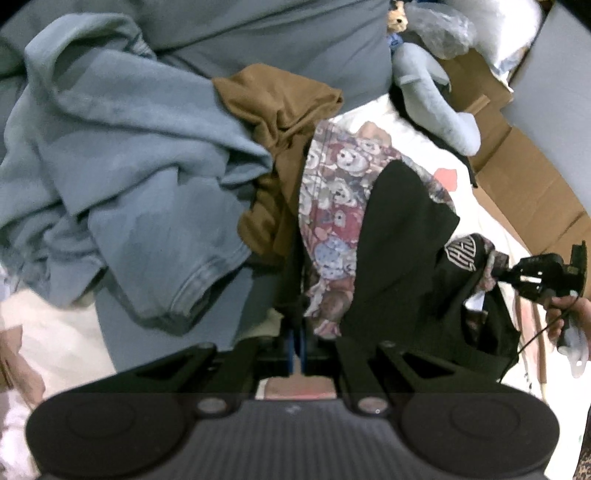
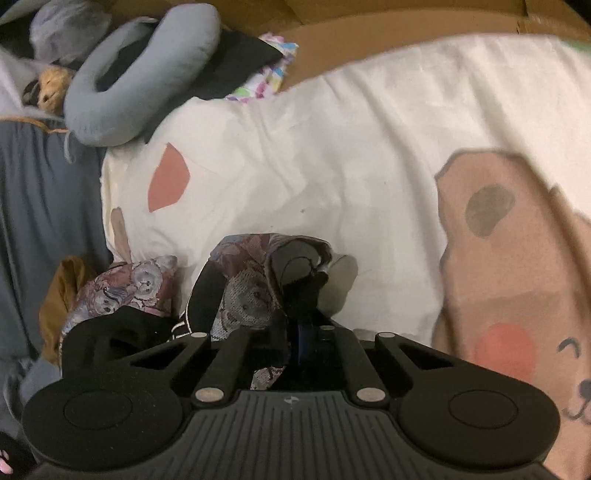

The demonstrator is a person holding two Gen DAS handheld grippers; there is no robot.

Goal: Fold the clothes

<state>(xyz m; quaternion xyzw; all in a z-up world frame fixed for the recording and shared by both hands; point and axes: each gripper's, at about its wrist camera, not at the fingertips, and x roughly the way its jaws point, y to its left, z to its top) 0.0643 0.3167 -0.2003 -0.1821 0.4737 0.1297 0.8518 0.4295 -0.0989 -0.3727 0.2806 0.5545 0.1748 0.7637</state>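
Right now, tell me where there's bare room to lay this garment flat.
Free: the white bedspread between the grey neck pillow, cardboard and the bear print. Crowded: the left side, where the blue sweatshirt and brown garment are heaped against the patterned garment.

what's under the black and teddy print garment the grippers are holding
Under the garment, the white bear-print bedsheet shows on one side and a brown cloth on the other. Directly beneath is covered.

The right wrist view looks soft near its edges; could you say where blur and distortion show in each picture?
Right wrist view: the bear-print sheet smears toward the right edge and its boundary bows. Left wrist view: the blue garment is slightly soft, corners vignetted black.
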